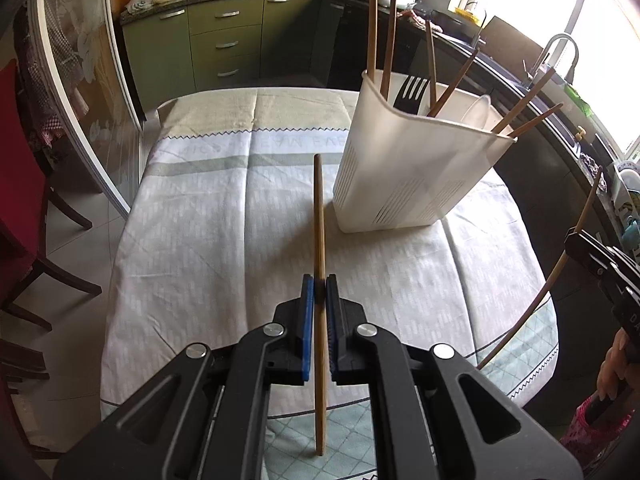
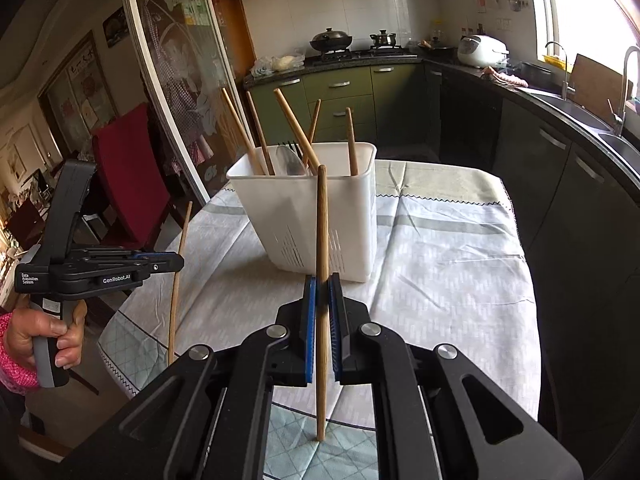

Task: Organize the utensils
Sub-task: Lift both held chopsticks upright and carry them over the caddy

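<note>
A white plastic utensil holder (image 1: 412, 168) stands on the cloth-covered table (image 1: 224, 220) and holds several wooden chopsticks, a black fork (image 1: 410, 92) and a spoon (image 2: 290, 162). It also shows in the right wrist view (image 2: 320, 216). My left gripper (image 1: 319, 284) is shut on a wooden chopstick (image 1: 319, 216), held upright above the table, to the left of the holder. My right gripper (image 2: 322, 280) is shut on another wooden chopstick (image 2: 322, 216) in front of the holder. The left gripper also shows in the right wrist view (image 2: 176, 262), and the right gripper shows at the edge of the left wrist view (image 1: 580, 246).
A red chair (image 2: 128, 176) and a glass sliding door (image 2: 180, 80) stand left of the table. Dark kitchen counters with a sink and tap (image 2: 624, 80) run along the right. A stove with pots (image 2: 332, 40) and a rice cooker (image 2: 480, 50) are at the back.
</note>
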`<state>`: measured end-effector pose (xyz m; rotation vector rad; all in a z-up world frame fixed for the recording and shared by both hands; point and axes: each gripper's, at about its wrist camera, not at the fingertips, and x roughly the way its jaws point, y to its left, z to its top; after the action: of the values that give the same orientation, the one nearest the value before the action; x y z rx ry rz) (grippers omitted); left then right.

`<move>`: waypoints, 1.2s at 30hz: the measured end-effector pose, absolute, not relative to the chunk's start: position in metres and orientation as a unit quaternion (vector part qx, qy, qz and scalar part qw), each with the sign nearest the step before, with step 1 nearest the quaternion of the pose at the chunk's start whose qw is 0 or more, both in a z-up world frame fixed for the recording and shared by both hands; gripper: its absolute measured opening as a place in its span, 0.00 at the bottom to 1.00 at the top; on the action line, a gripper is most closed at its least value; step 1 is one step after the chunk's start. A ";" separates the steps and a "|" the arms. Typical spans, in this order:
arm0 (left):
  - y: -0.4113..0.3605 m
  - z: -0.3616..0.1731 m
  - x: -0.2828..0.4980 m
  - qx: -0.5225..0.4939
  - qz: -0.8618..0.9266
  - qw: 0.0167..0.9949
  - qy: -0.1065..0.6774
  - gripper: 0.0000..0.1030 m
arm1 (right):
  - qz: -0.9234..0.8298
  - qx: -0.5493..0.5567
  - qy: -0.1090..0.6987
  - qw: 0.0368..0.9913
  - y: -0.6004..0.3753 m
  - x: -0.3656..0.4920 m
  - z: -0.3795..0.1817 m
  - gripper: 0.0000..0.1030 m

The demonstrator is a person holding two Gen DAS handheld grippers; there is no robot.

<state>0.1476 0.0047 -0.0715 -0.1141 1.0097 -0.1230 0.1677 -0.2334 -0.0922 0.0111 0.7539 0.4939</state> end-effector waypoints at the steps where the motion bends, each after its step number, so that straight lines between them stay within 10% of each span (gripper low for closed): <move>1: 0.006 -0.066 0.144 -0.056 -0.060 0.876 0.475 0.06 | 0.237 0.007 0.361 0.902 -0.240 0.165 -0.091 0.07; 36: -0.009 -0.018 0.097 -0.019 -0.087 0.912 0.400 0.06 | 0.249 -0.005 0.337 0.908 -0.244 0.135 -0.069 0.07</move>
<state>0.0972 -0.0085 -0.0179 -0.0389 0.8241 -0.1798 0.1346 -0.2444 -0.0689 -0.0107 0.6960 0.5133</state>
